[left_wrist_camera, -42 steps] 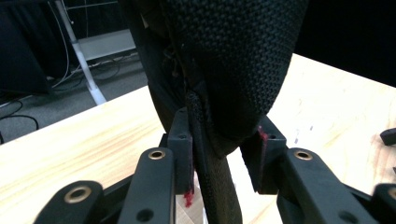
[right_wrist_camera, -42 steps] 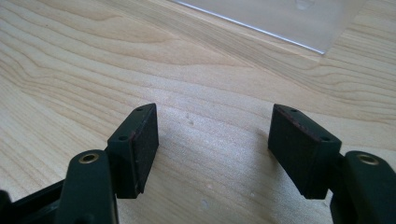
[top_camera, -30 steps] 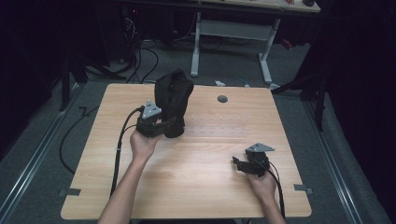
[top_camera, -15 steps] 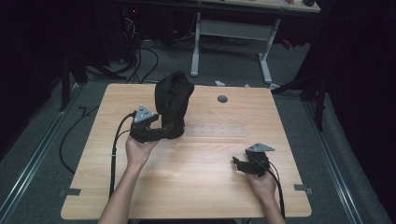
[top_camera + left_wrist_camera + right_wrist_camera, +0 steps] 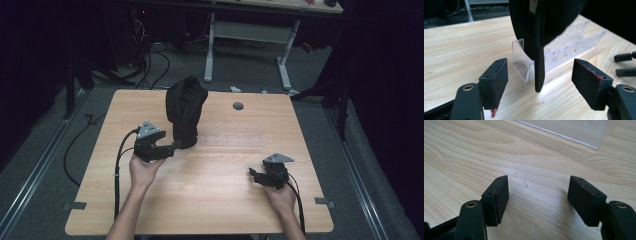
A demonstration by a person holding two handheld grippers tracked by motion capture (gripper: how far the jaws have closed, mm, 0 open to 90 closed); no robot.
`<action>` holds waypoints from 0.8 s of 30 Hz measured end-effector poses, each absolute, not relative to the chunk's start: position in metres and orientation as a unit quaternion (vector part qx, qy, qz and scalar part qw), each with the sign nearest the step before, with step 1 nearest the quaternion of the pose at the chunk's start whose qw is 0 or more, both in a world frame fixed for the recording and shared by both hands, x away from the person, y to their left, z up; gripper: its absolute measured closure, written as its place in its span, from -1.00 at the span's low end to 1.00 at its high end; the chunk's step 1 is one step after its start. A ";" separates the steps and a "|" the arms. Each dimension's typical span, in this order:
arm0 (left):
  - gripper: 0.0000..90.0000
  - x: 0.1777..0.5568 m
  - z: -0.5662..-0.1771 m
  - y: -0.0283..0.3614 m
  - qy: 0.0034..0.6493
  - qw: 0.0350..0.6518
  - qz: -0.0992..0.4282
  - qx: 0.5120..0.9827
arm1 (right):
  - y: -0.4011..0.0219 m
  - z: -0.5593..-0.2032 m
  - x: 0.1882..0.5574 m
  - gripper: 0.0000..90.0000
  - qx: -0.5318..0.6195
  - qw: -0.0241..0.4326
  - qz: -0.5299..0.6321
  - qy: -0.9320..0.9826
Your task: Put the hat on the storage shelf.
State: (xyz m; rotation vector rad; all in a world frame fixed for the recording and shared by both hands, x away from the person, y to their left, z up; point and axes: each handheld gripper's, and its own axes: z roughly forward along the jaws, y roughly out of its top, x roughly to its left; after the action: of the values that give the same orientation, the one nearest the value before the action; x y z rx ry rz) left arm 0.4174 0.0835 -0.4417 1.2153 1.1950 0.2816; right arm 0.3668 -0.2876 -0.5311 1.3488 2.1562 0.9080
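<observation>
The tabletop was brightly lit from above while the surroundings lay dark; both gripper views blurred toward nearby edges.

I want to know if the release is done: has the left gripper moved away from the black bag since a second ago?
Yes. The left gripper has backed off leftward from the black bag, its jaws having just been opening, nothing pinched between them.

Left gripper has backed off the black fabric pouch toward seven o'clock, its jaws just opened (pouch edge between them, untouched by the pads).
</observation>
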 end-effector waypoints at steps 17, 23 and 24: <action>-0.35 0.393 -0.458 0.084 0.537 0.632 0.107 0.548 | -0.287 -0.531 0.367 -0.25 0.488 0.218 0.328 0.779; -0.35 0.386 -0.470 0.087 0.547 0.629 0.099 0.544 | -0.288 -0.531 0.367 -0.25 0.488 0.219 0.328 0.779; -0.35 0.385 -0.471 0.088 0.548 0.629 0.097 0.543 | -0.288 -0.531 0.367 -0.25 0.487 0.219 0.328 0.779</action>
State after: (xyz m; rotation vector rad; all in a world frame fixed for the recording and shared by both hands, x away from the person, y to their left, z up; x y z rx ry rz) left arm 0.3853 0.0878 -0.4713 1.2450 1.2555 0.2223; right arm 0.3668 -0.2876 -0.5311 1.3487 2.1565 0.9076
